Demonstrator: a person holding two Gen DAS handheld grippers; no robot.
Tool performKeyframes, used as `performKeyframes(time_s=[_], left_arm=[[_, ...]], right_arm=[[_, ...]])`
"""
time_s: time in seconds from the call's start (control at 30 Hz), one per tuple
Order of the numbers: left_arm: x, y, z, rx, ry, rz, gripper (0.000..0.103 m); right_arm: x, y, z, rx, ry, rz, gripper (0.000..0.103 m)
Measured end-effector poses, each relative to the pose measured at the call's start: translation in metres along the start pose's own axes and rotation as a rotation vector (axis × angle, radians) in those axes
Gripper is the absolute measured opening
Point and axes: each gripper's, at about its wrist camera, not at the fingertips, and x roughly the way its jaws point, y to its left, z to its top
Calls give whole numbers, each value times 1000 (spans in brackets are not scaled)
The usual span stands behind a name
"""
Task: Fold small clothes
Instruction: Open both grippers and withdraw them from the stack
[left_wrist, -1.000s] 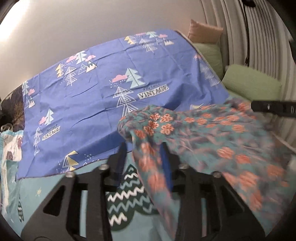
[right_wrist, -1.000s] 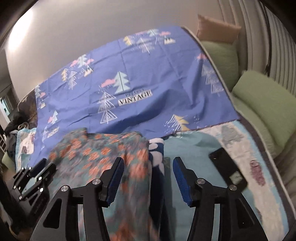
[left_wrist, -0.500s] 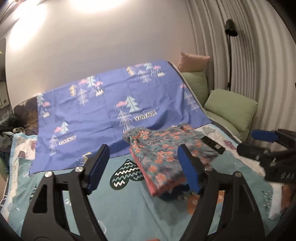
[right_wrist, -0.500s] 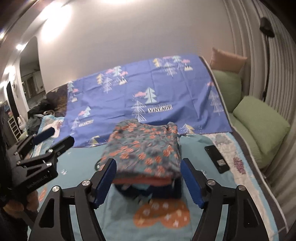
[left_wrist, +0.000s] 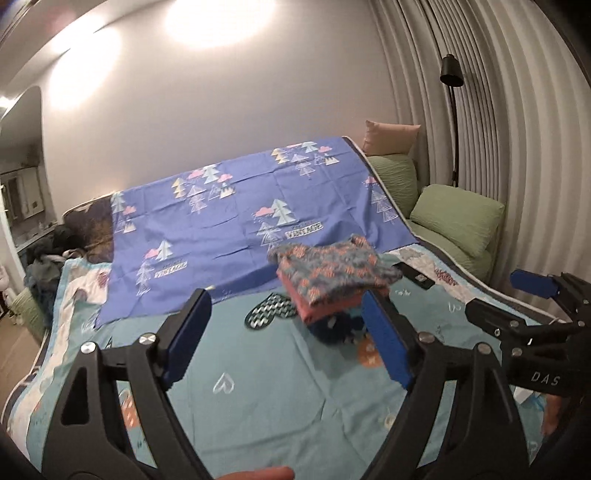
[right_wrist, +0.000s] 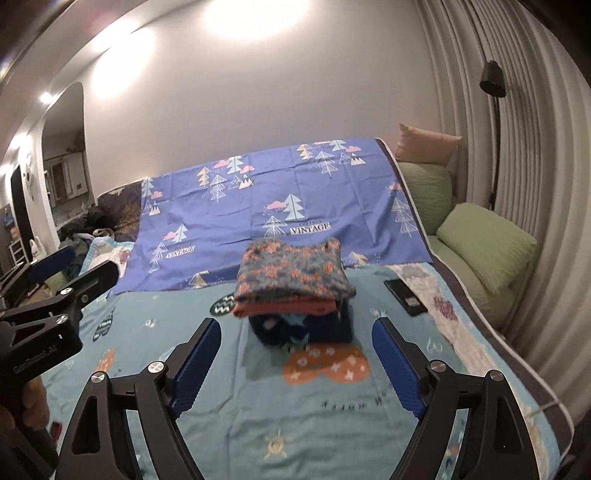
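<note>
A folded teal garment with orange flowers (right_wrist: 293, 269) lies on top of a small stack of folded clothes, over a red piece (right_wrist: 284, 308) and a dark blue one (right_wrist: 295, 330), on the teal bedspread (right_wrist: 236, 398). The stack shows in the left wrist view too (left_wrist: 332, 280). My left gripper (left_wrist: 286, 334) is open and empty, pulled back from the stack. My right gripper (right_wrist: 295, 365) is open and empty, just in front of the stack. Each gripper shows at the edge of the other's view.
A blue sheet with tree prints (right_wrist: 277, 206) covers the far half of the bed. A black phone (right_wrist: 404, 297) lies right of the stack. Green cushions (right_wrist: 487, 243) and a floor lamp (right_wrist: 493, 110) stand along the curtain at right. A clothes pile (right_wrist: 92, 225) lies far left.
Both grippers let go of the flowered garment, which now rests on the stack. Both have pulled back and up from the bed with their jaws wide open.
</note>
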Motion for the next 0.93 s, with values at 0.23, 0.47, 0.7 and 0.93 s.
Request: performKeyframes(time_s=[0.23, 0.47, 0.7, 0.93], left_arm=[[-22, 1, -40, -71, 74, -33, 84], [-27, -7, -53, -66, 98, -25, 84], [-27, -12, -60, -61, 115, -34, 84], [-28, -14, -62, -59, 116, -30, 84]], right_arm=[[-15, 0, -38, 18, 51, -14, 86], [-27, -1, -51, 15, 44, -42, 86], [-31, -2, -54, 16, 43, -44, 87], [-33, 1, -53, 3, 45, -46, 87]])
